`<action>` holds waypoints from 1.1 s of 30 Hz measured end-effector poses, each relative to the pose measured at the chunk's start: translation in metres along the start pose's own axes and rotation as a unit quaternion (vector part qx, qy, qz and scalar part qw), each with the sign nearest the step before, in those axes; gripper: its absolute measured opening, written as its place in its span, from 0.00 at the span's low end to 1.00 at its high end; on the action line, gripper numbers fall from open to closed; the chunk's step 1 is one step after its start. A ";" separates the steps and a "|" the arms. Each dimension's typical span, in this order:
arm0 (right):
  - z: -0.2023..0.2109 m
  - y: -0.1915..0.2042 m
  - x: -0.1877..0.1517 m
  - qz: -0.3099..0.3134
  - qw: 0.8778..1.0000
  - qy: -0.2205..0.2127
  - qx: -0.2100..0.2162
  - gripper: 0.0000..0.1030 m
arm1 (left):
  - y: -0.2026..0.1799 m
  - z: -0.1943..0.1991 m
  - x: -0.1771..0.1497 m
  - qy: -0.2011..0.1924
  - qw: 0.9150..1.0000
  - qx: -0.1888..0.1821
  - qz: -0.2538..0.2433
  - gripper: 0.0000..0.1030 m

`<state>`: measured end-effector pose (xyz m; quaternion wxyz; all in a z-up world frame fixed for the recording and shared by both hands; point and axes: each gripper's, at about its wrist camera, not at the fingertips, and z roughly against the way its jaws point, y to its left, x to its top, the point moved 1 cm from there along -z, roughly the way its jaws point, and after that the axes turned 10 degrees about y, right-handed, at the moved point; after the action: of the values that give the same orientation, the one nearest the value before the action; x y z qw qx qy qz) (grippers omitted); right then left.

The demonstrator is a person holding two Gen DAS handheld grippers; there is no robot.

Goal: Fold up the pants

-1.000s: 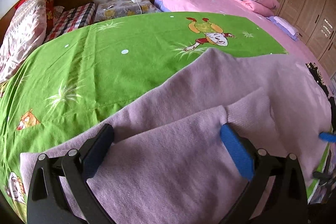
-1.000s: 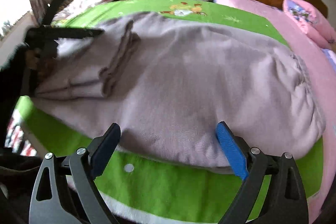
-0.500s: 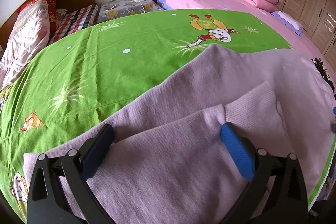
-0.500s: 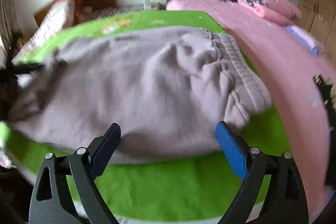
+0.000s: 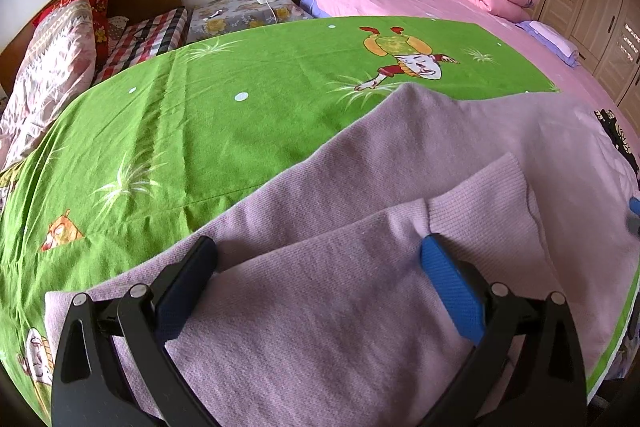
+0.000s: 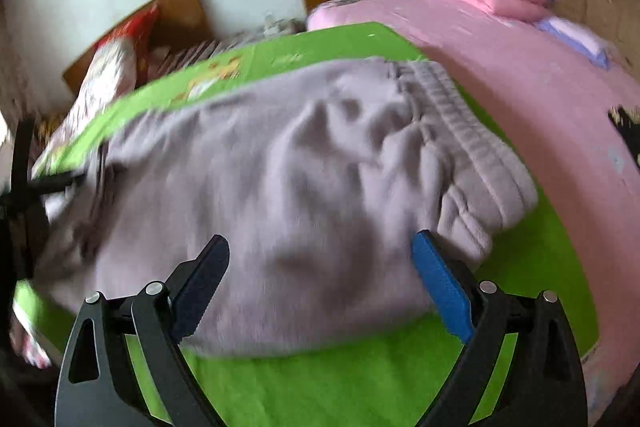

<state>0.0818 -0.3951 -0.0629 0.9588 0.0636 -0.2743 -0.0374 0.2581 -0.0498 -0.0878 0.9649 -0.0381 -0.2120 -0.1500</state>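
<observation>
The left tongs [image 5: 318,263] are held wide over the folded-back leg cuff of the lilac pants [image 5: 440,163] at the bottom of the frame, nothing gripped. The right tongs [image 6: 320,263] are likewise spread wide, empty, over the seat, the waistband [image 6: 460,123] lying at centre right on the green sheet [image 6: 360,379] of the bed. A fold seems begun; next, the waistband end is probably to be grasped.

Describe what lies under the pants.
The pants lie on a green sheet spread over the pink bed. Whatever is directly beneath the fabric is covered.
</observation>
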 end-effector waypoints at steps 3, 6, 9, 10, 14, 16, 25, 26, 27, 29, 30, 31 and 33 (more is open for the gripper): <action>0.024 -0.014 -0.012 -0.009 0.999 -0.005 0.044 0.87 | -0.002 0.004 0.000 -0.002 1.000 0.009 0.006 0.99; 0.049 -0.063 -0.024 -0.112 0.989 -0.041 0.082 0.87 | -0.014 0.024 0.004 -0.028 0.999 0.016 0.022 0.98; 0.042 -0.106 -0.035 -0.227 0.964 -0.038 0.130 0.87 | -0.034 0.044 0.009 -0.063 0.997 -0.045 0.006 0.98; 0.038 -0.110 -0.034 -0.237 0.960 -0.035 0.143 0.87 | -0.041 0.048 0.011 -0.070 0.996 -0.059 0.001 0.98; 0.018 -0.103 -0.019 -0.233 0.959 -0.025 0.157 0.85 | -0.083 0.052 0.013 -0.092 0.993 -0.037 -0.070 0.98; 0.008 -0.098 -0.008 -0.233 0.960 -0.011 0.158 0.85 | -0.092 0.038 0.010 -0.074 0.993 -0.027 -0.086 0.98; -0.004 -0.069 0.004 -0.183 0.969 0.062 0.157 0.89 | -0.092 -0.003 0.002 0.000 0.995 -0.009 -0.097 0.98; -0.005 -0.071 0.007 -0.190 0.967 0.057 0.163 0.89 | -0.093 -0.002 0.001 -0.001 0.995 -0.008 -0.097 0.98; -0.007 -0.075 0.010 -0.206 0.962 0.051 0.173 0.89 | -0.092 -0.003 0.001 -0.001 0.995 -0.008 -0.097 0.98; -0.014 -0.083 0.014 -0.236 0.950 0.032 0.202 0.89 | -0.093 -0.002 0.001 -0.002 0.996 -0.013 -0.093 0.98; -0.017 -0.085 0.017 -0.241 0.948 0.021 0.208 0.88 | -0.092 -0.002 0.001 -0.003 0.996 -0.015 -0.090 0.98; -0.017 -0.083 0.018 -0.244 0.948 0.017 0.202 0.88 | -0.093 -0.004 0.001 -0.003 0.996 -0.017 -0.088 0.98; -0.016 -0.076 0.016 -0.232 0.956 0.020 0.178 0.81 | -0.094 -0.004 0.001 -0.004 0.996 -0.016 -0.088 0.98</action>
<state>0.1009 -0.4702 -0.0789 0.9022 0.2960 -0.2351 -0.2076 0.2315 -0.1400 -0.0900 0.9464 -0.0351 -0.2155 -0.2380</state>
